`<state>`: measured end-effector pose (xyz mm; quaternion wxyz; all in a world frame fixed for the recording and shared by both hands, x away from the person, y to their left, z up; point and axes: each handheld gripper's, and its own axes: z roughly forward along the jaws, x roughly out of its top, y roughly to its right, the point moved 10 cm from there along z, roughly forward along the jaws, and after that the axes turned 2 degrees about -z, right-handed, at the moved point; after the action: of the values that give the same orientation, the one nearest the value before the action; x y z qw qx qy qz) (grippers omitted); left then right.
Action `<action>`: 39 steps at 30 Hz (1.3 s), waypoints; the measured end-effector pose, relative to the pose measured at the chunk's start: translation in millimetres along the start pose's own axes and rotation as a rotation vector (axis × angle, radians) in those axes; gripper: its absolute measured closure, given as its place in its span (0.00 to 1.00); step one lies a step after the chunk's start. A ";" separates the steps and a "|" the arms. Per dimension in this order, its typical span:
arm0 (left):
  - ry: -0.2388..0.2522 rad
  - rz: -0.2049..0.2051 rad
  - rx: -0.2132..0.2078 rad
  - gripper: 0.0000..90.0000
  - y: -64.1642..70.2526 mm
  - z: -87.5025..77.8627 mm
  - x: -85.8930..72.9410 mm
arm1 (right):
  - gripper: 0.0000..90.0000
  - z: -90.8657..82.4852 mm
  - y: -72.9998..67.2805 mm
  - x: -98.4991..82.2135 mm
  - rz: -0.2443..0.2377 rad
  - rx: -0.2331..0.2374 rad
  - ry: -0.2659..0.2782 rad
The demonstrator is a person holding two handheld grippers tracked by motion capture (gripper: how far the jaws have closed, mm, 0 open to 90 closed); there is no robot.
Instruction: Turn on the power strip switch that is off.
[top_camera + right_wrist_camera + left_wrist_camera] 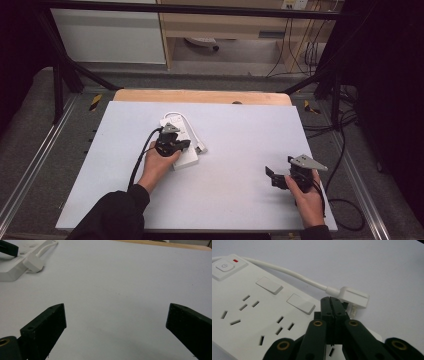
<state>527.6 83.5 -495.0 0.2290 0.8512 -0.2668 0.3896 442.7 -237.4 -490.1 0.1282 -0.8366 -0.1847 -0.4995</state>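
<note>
White worktop [240,165], white power strip [186,150] left of centre, both grippers low over the surface.
Strip lies flat, its cable looping round the far end to a white plug [354,297] on its right side. Left gripper [334,305] sits over the strip's near end, fingers pressed fully together, nothing between them, tips just beside the plug. Right gripper [116,322] is well apart at near right, fingers spread wide, empty.
</note>
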 end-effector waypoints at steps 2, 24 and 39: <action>0.001 -0.001 0.003 1.00 -0.5 0.3 0.3 | 0.04 0.0 0.0 0.0 -0.001 0.000 0.000; 0.009 0.003 0.004 1.00 -1.5 1.5 0.0 | 0.04 -0.4 0.0 -0.3 -0.004 0.000 0.000; 0.018 0.002 -0.012 1.00 -2.1 1.6 -0.5 | 0.04 -0.7 -0.2 -0.1 -0.003 0.001 0.001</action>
<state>529.5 84.3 -496.7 0.2362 0.8461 -0.2678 0.3957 442.1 -237.6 -489.9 0.1277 -0.8362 -0.1860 -0.4999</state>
